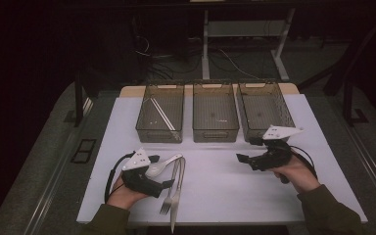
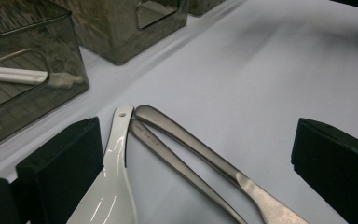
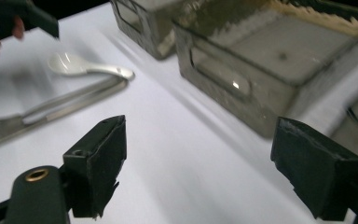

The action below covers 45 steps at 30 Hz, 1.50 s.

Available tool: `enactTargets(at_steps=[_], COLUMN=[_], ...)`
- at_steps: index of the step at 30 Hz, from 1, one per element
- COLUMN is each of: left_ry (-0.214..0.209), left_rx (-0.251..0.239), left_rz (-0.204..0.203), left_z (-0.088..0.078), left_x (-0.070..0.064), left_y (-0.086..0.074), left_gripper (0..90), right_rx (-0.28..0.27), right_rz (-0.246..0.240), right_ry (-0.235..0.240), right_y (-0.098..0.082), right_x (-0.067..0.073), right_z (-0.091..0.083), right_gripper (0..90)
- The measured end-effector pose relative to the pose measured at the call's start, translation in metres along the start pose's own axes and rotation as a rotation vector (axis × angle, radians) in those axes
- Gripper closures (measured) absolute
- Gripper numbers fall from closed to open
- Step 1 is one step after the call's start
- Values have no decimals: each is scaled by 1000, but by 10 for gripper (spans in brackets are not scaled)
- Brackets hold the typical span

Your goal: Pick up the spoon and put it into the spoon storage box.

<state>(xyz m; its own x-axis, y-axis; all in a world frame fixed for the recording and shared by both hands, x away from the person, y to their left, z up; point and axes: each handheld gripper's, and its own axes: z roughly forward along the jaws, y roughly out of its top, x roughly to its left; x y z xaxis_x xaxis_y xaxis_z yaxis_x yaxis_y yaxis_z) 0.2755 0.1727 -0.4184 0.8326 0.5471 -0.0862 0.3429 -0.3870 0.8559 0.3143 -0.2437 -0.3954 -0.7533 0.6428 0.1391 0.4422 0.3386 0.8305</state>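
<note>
Your bench [image 1: 215,191] has a white sheet over it, and three smoky see-through bins stand in a row at its far side, close together but apart. The left bin [image 1: 160,118] holds white chopsticks [image 1: 160,113] lying slantwise on its floor; in your left gripper view they show through the bin wall. The middle bin [image 1: 215,117] shows just a small speck on its floor, too small to tell. The right bin [image 1: 264,110] shows a similar small speck, can't tell what it is.

Cutlery lies loose on the sheet, in front of the left bin, in no container. The knife [image 1: 177,196] and the fork [image 1: 169,193] lie side by side, handles toward the bins, touching or nearly so at the handle ends; the knife tip reaches the near edge of the sheet. The white spoon [image 1: 162,165] lies just left of them, its handle end meeting their handle ends.

Your left gripper [image 1: 168,183] rests low by the cutlery, fingers wide apart, clamped on nothing. In your left gripper view the spoon lies against the inner side of the left finger [image 2: 60,172] and the fork and knife handles run between the two.

Your right gripper [image 1: 245,157] hangs over bare sheet in front of the right bin, well apart from the cutlery, pointing toward it. Its fingers [image 3: 98,163] stand apart with nothing between them.
</note>
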Motion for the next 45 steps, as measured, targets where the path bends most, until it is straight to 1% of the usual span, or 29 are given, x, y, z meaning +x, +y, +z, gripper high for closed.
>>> enactTargets(at_steps=[3,5,9,12,14,15,16,19,21,23,24,25,26,27,28,29,30,32,33,34,35,36,37,38,39,42,43,44,45], left_ry=[7,23,28,32,33,33,32,22,27,42,48,49,46,38,31,26,20,11,5,3,2,2,2,-5,-7,0,1,5,6], left_rx=[7,12,14,26,29,33,34,38,55,73,88,98,109,118,127,143,158,172,191,201,217,236,242,267,283,301,302,297,307], left_rz=[-5,-12,-19,-29,-36,-35,-36,-38,-39,-45,-49,-60,-70,-77,-75,-79,-88,-91,-81,-87,-81,-92,-93,-82,-82,-90,-88,-96,-88], left_z=[-2,-4,-7,-10,-11,-12,-12,-13,-13,-13,-14,-14,-14,-14,-14,-14,-13,-11,-10,-9,-8,-7,-6,-6,-5,-3,-2,-2,-2], left_x=[2,3,7,10,10,11,11,11,11,12,13,14,15,16,17,17,17,16,17,17,17,17,17,19,19,19,20,20,21], left_y=[-1,-2,-3,-5,-5,-6,-6,-6,-6,-8,-9,-10,-11,-12,-13,-14,-15,-16,-16,-17,-18,-20,-21,-21,-22,-23,-24,-24,-24], left_gripper=[60,111,202,280,359,384,396,465,498,559,616,651,723,723,791,791,819,879,885,885,887,888,888,888,888,888,888,888,888], right_rx=[0,-4,-2,13,28,36,40,53,58,62,66,69,72,72,77,77,78,75,74,74,74,74,76,77,77,77,78,79,80], right_rz=[5,14,15,13,-1,-6,-1,-6,-5,13,7,3,-2,-2,-3,-3,-5,-11,-10,-10,-10,-10,-12,-12,-12,-13,-14,-16,-16], right_ry=[-21,-36,-43,-40,-35,-36,-29,-35,-43,-48,-52,-55,-55,-55,-58,-58,-55,-53,-54,-54,-55,-56,-58,-59,-59,-60,-61,-62,-62], right_y=[-13,-20,-33,-44,-53,-57,-60,-66,-68,-69,-70,-70,-71,-71,-71,-71,-71,-71,-70,-70,-70,-70,-70,-70,-70,-70,-70,-70,-70], right_x=[-4,-4,-4,-2,-1,0,1,3,4,5,5,5,6,6,6,6,7,7,7,7,7,7,7,7,7,7,7,7,8], right_z=[-10,-16,-24,-27,-28,-29,-29,-32,-35,-37,-38,-38,-38,-38,-37,-37,-36,-36,-36,-36,-36,-36,-36,-36,-36,-36,-36,-36,-36], right_gripper=[181,181,181,181,179,179,179,178,178,178,178,178,178,178,178,178,178,178,178,178,178,178,178,178,178,178,178,178,178])
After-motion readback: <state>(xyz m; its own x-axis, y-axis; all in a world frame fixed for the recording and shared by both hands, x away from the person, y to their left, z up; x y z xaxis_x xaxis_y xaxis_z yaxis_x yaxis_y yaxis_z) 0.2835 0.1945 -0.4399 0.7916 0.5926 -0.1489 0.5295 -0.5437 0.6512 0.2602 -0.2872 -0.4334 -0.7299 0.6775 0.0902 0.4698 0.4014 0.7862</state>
